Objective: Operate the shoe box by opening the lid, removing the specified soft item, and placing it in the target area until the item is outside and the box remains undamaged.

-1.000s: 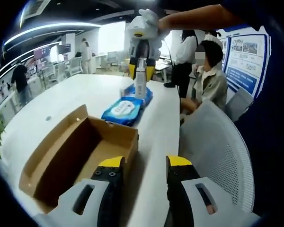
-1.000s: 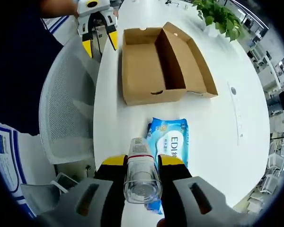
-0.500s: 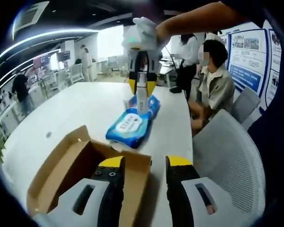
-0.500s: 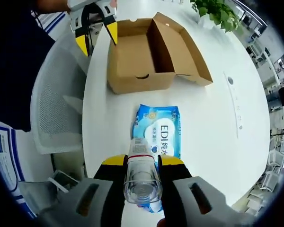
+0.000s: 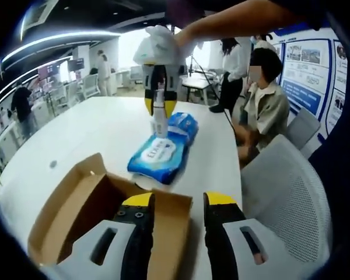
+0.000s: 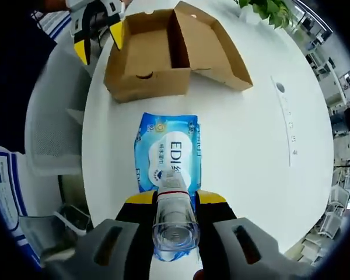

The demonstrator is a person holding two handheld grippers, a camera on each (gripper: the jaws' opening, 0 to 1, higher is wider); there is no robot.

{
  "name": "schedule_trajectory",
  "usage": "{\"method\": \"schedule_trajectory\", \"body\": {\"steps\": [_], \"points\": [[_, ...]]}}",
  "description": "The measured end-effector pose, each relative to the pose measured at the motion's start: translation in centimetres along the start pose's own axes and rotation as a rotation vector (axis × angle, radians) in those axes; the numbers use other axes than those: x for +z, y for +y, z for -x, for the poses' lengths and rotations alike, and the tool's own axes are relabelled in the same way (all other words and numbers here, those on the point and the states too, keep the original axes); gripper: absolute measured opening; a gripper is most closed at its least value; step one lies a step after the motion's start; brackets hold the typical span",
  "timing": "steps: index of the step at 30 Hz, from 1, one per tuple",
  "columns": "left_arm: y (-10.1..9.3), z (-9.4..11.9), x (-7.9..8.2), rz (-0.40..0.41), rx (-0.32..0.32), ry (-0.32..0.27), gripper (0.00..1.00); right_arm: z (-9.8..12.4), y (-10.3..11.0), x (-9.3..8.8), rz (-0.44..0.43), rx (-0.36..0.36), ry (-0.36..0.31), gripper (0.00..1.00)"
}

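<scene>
The brown cardboard shoe box lies open on the white table, its lid folded out flat, and its inside looks bare. A blue wipes pack lies on the table beyond it, label up. A second blue pack lies just past the first. My left gripper is open over the box's near corner, with nothing between its fingers. My right gripper is shut on a clear plastic bottle. In the left gripper view it hangs above the packs with the bottle upright.
A white mesh chair stands by the table's edge on my side. A person sits beyond it and others stand further back. A green plant is at the table's far side. The bare white tabletop spreads beside the packs.
My right gripper has carried the bottle further from the box, over the far end of the wipes pack. My left gripper has drawn back a little over the box's corner.
</scene>
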State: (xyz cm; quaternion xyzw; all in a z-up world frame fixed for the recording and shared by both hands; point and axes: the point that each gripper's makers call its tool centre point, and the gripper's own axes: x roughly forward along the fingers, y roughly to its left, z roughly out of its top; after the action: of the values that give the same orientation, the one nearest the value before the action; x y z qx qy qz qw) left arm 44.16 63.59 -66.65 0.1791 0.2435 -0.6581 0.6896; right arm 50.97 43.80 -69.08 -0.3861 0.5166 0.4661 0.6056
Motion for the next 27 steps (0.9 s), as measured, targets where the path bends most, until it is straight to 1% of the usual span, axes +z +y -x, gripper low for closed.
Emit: {"method": "schedule_trajectory", "body": {"steps": [2,4,5,9,11,13,18,20,23,27], "points": [[0.2,0.0,0.0,0.003,-0.003,-0.007,0.31,-0.1,-0.7,0.2,-0.018,0.002,-0.009,0.23],[0.3,0.0,-0.1,-0.002,-0.008,-0.011,0.28,-0.3,-1.6,0.2,-0.03,-0.008,-0.011,0.23],[0.4,-0.1,-0.3,0.004,-0.012,-0.003,0.28,-0.3,-1.8,0.4,-0.034,-0.01,-0.01,0.23],[0.8,-0.1,-0.7,0.018,-0.011,-0.003,0.3,-0.5,-3.2,0.4,-0.023,-0.022,0.005,0.23],[1.0,-0.2,-1.2,0.031,-0.007,0.009,0.31,-0.6,-3.7,0.6,-0.021,-0.024,0.013,0.23],[0.9,-0.2,-1.4,0.036,-0.007,0.014,0.32,-0.8,-4.3,0.6,-0.018,-0.032,0.023,0.23],[0.9,-0.3,-1.4,0.045,-0.007,0.009,0.33,-1.1,-4.9,0.8,-0.006,-0.034,0.035,0.23],[1.0,-0.4,-1.4,0.042,-0.007,0.005,0.33,-1.4,-5.2,0.8,0.007,-0.04,0.051,0.23],[1.0,-0.4,-1.4,0.044,-0.007,0.006,0.32,-2.1,-5.4,0.8,0.014,-0.044,0.059,0.23],[1.1,-0.2,-1.6,0.054,-0.005,0.01,0.32,-3.3,-5.5,0.4,0.037,-0.052,0.092,0.23]]}}
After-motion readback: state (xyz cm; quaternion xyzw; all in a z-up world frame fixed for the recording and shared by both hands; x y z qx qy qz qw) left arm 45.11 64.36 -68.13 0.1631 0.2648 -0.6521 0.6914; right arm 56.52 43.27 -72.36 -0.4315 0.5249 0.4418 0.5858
